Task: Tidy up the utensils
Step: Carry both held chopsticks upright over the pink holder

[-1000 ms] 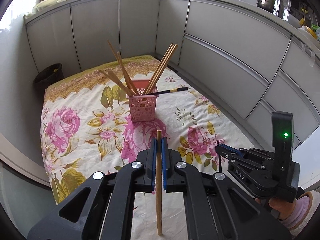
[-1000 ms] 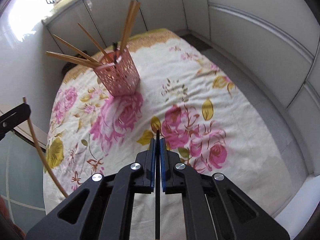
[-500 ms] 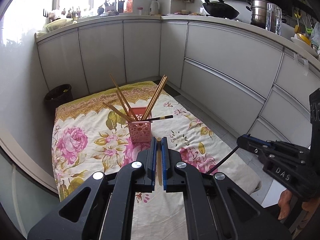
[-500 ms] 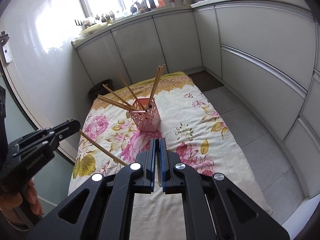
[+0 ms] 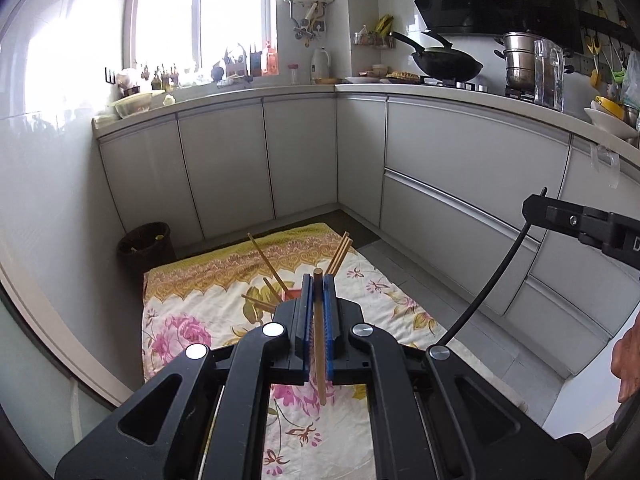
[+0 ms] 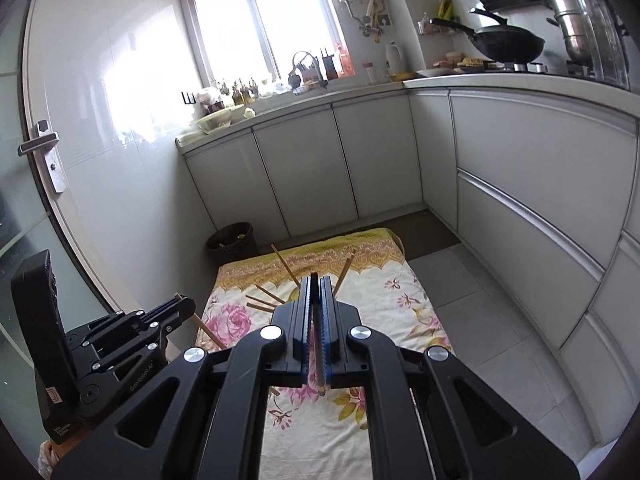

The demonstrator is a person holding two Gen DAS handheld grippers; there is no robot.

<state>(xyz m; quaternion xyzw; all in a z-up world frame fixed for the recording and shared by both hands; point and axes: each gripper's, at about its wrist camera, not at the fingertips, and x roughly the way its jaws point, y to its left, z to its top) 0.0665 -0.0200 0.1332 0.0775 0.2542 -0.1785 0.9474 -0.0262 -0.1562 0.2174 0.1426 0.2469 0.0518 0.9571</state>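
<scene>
My left gripper (image 5: 317, 280) is shut on a light wooden chopstick (image 5: 319, 360) that runs back between the pads. Behind its fingers only a sliver of the pink holder (image 5: 291, 292) shows, with wooden chopsticks (image 5: 262, 254) fanning out of it. My right gripper (image 6: 316, 280) is shut on a thin black chopstick (image 6: 319, 364). In the left wrist view the right gripper (image 5: 536, 206) is high at the right edge, the black chopstick (image 5: 488, 276) hanging from it. In the right wrist view the left gripper (image 6: 182, 305) is at lower left with its wooden chopstick (image 6: 208, 330).
The holder stands on a floral cloth (image 5: 192, 312) spread over the kitchen floor. A dark bin (image 5: 146, 244) stands at the cloth's far left corner. Grey cabinets (image 5: 460, 184) line the back and right, under a crowded counter with a wok (image 5: 446, 65). A glass door (image 6: 44, 168) is at left.
Both grippers have risen well above the cloth and tilted up, each keeping its chopstick. The holder has dropped in both views and now sits behind the fingers.
</scene>
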